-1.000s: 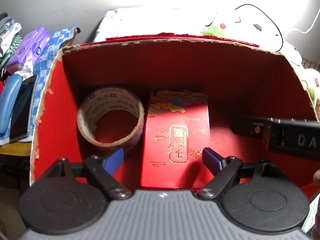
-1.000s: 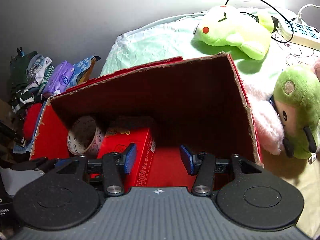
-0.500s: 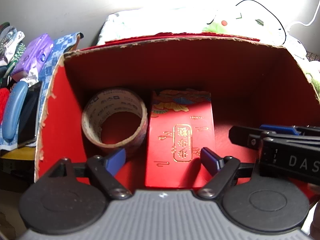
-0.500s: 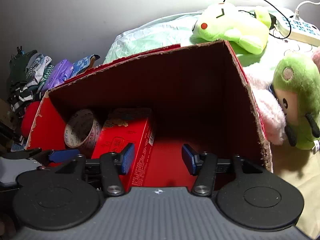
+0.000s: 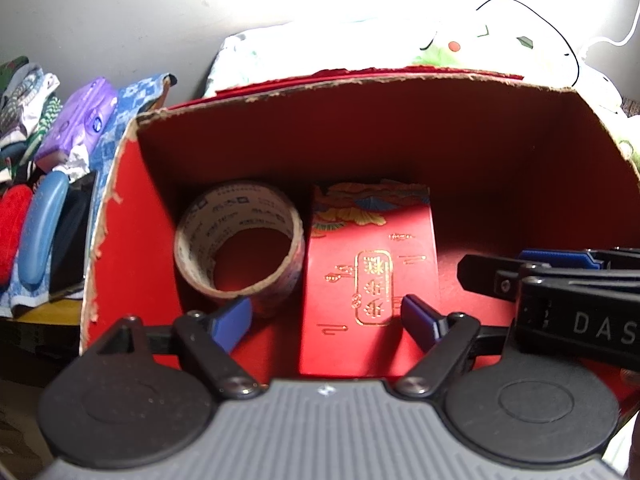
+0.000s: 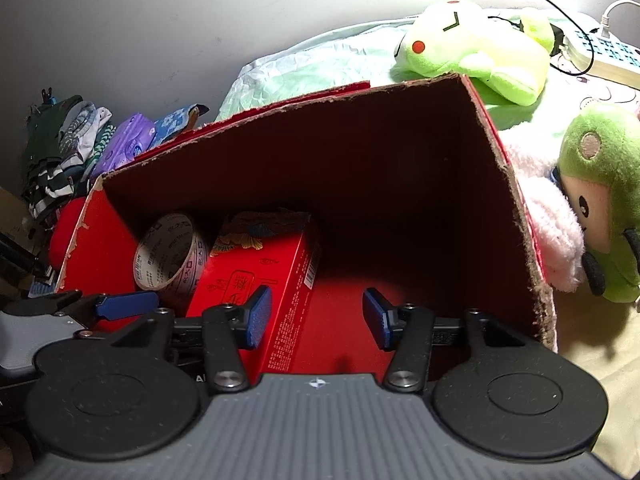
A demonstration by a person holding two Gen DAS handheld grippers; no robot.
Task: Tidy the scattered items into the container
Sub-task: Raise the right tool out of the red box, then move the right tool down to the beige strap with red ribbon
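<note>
A red cardboard box stands open. Inside lie a roll of printed tape on the left and a flat red gift box with gold print beside it. My left gripper is open and empty, above the near end of the gift box. My right gripper is open and empty, over the bare red floor right of the gift box. The right gripper also shows at the right edge of the left wrist view.
Folded clothes, a purple tissue pack and a blue case lie left of the box. Green plush toys, a pink plush and a power strip lie on the bed to the right.
The right gripper has moved further left into the box, closer to the left gripper. The left gripper has drawn back slightly. Both stay open.
</note>
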